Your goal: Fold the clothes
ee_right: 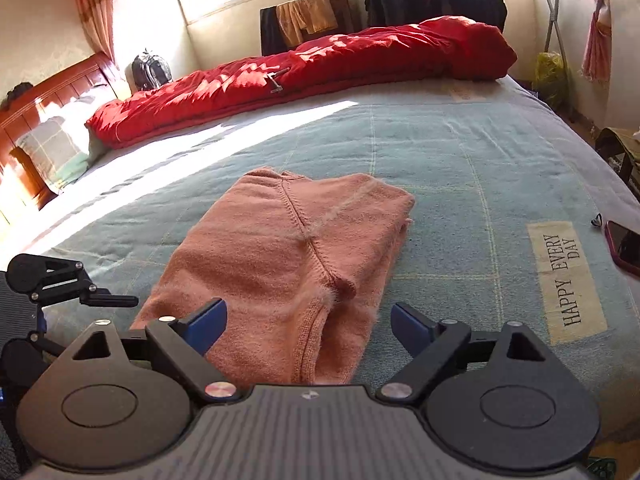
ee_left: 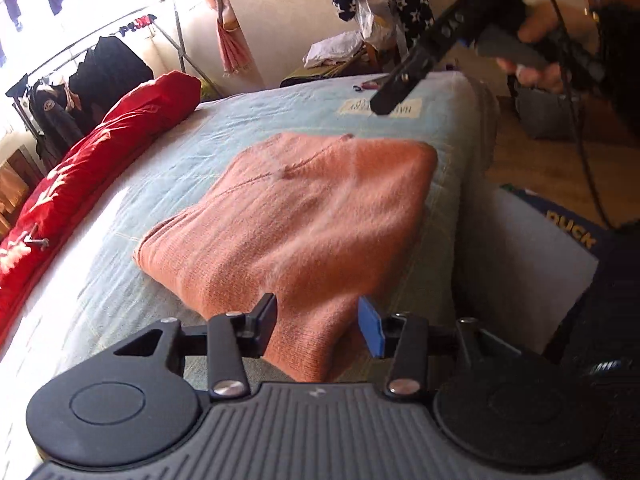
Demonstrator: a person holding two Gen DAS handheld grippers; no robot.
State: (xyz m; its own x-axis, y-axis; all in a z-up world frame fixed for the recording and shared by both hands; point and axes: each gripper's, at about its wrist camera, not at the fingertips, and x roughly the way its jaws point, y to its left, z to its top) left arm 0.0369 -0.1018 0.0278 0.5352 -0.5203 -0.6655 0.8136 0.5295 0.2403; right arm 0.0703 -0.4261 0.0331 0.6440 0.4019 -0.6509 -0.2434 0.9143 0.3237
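Note:
A salmon-pink knit garment (ee_left: 296,216) lies folded into a rough rectangle on the light blue bedspread (ee_left: 200,152). My left gripper (ee_left: 319,326) hovers over its near corner, jaws open, the cloth showing in the gap without being pinched. In the right wrist view the same garment (ee_right: 288,256) lies flat with a seam running down its middle. My right gripper (ee_right: 310,326) stands wide open above its near edge, holding nothing. A hand (ee_left: 536,52) carries the right gripper (ee_left: 386,100) above the far end of the bed. The left gripper (ee_right: 116,302) shows at the left edge.
A red quilt (ee_right: 320,64) lies rolled along the far side of the bed. A phone (ee_right: 624,246) rests near the right bed edge, beside a "HAPPY EVERY DAY" patch (ee_right: 568,280). A pillow (ee_right: 56,148) and a wooden headboard (ee_right: 60,84) sit at left; a clothes rack (ee_left: 96,68) stands beyond.

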